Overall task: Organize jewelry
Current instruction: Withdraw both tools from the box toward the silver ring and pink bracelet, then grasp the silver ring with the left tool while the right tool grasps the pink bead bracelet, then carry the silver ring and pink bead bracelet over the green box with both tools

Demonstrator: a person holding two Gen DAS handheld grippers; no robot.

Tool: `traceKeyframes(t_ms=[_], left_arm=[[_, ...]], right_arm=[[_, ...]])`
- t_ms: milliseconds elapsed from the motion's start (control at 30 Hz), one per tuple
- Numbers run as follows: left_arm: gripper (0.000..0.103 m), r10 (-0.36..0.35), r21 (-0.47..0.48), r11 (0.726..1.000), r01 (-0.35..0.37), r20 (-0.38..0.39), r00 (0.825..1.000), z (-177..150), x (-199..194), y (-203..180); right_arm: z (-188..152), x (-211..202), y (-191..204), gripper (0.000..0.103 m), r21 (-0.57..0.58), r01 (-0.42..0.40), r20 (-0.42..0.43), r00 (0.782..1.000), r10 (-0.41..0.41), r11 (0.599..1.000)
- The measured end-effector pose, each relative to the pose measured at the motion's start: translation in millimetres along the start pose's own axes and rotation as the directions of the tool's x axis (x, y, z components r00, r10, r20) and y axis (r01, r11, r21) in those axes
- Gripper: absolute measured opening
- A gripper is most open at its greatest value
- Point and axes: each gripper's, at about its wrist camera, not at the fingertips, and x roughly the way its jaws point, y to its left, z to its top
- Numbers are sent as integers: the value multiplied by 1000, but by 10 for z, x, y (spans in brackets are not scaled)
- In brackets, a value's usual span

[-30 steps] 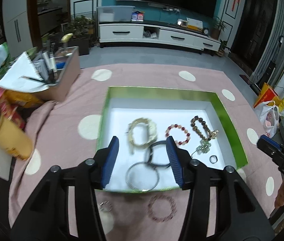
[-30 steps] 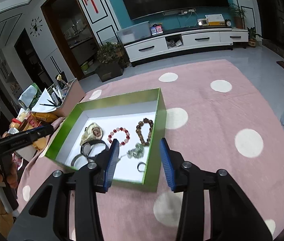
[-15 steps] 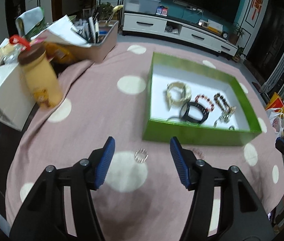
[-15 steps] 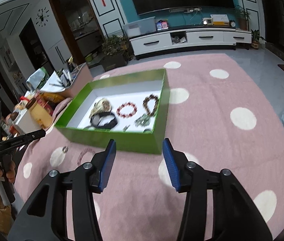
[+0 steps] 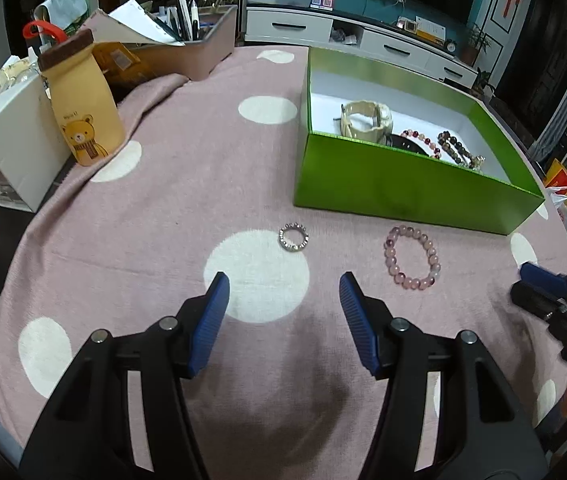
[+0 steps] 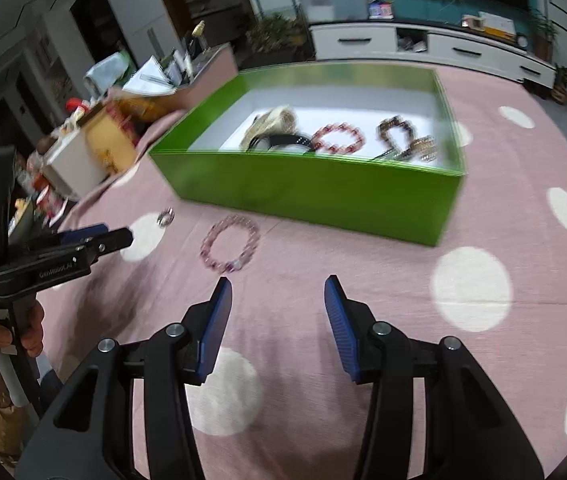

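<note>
My claws hang over a pink cloth with cream dots (image 5: 187,184). On it, upper right, sits a green box (image 5: 403,184); just below it lie a pink bead bracelet (image 5: 413,257) and a small silver ring (image 5: 293,237), while a bear-print yellow pouch (image 5: 83,108) and a white box (image 5: 15,148) stand left.
</note>
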Motion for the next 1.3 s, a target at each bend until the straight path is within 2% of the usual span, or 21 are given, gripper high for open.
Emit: traceKeyframes(t_ms=[167,367,500,800,900,1033,1300], left_arm=[[58,-2,12,1000,2,-6,1000,-14,101,5],[58,0,21,1000,0,-13,1000,23,248,-8],[58,1,34,999,-1,-7,1000,81,338,-46],[39,25,82,996,-26,14,1000,152,486,-129],[32,34,99,994,-37,28,999,155,499,-138],[23,24,106,994,-29,41,999,158,500,-151],[20,16,106,994,-21,47,999,146,493,-165]], right_arm=[[9,266,154,49,-21,1,-38,999,-2,1000],[124,453,259,48,-44,28,-30,999,-29,999],[200,564,287,42,-48,56,-25,998,-58,997],[274,744,398,31,-96,137,-9,990,-138,986],[281,776,431,23,-123,182,-1,983,-184,976],[286,787,438,11,-134,191,3,981,-192,972],[287,781,434,7,-122,176,-1,984,-178,977]])
